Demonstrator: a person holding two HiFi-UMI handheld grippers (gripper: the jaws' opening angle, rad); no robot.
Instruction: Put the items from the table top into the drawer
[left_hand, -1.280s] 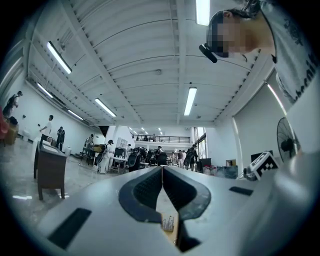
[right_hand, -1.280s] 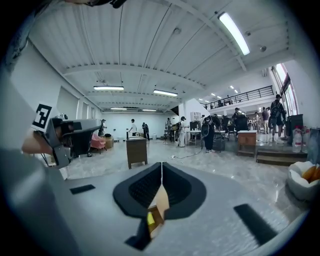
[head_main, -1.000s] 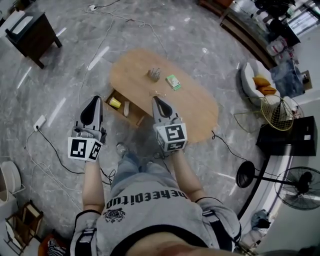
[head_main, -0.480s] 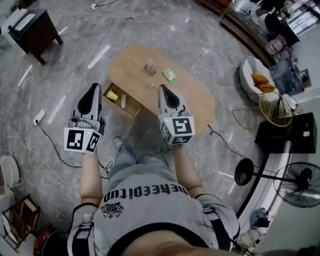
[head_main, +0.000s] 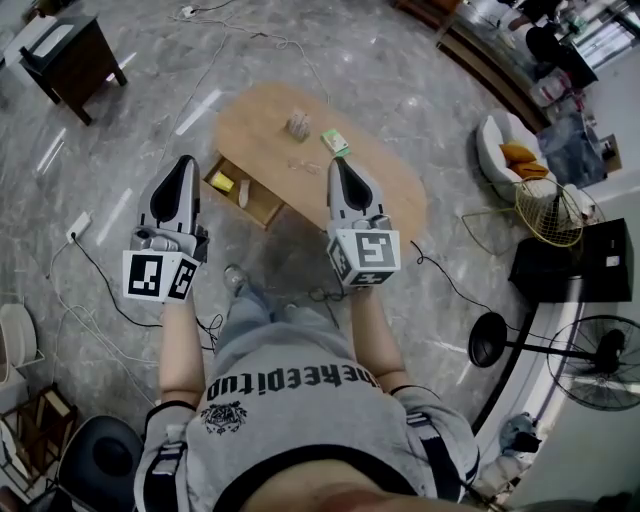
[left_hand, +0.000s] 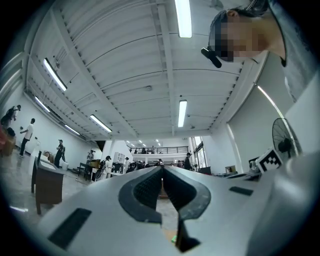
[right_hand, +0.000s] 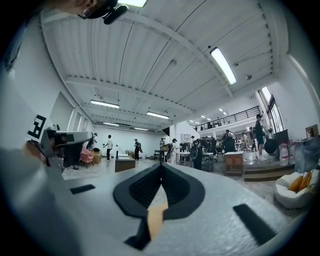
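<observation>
The oval wooden table (head_main: 262, 130) stands far below on the marble floor. On its top lie a small grey-brown item (head_main: 298, 125), a green packet (head_main: 336, 143) and a tiny thin item (head_main: 300, 165). Its drawer (head_main: 262, 205) hangs open at the near left side, with a yellow item (head_main: 222, 182) and a pale item (head_main: 243, 192) inside. My left gripper (head_main: 182, 165) is held high, left of the drawer, jaws shut and empty (left_hand: 162, 170). My right gripper (head_main: 338, 165) is raised over the table's near edge, also shut on nothing (right_hand: 161, 167). Both point out across the hall.
A dark side table (head_main: 65, 50) stands at the far left, with cables and a power strip (head_main: 78, 228) on the floor. A white chair (head_main: 505, 155), wire basket (head_main: 550, 215) and fan (head_main: 590, 360) are to the right. A black stool (head_main: 95, 460) is behind my left.
Both grippers have risen and drawn back from the table, still shut. The table and drawer look smaller and farther up in the head view.
</observation>
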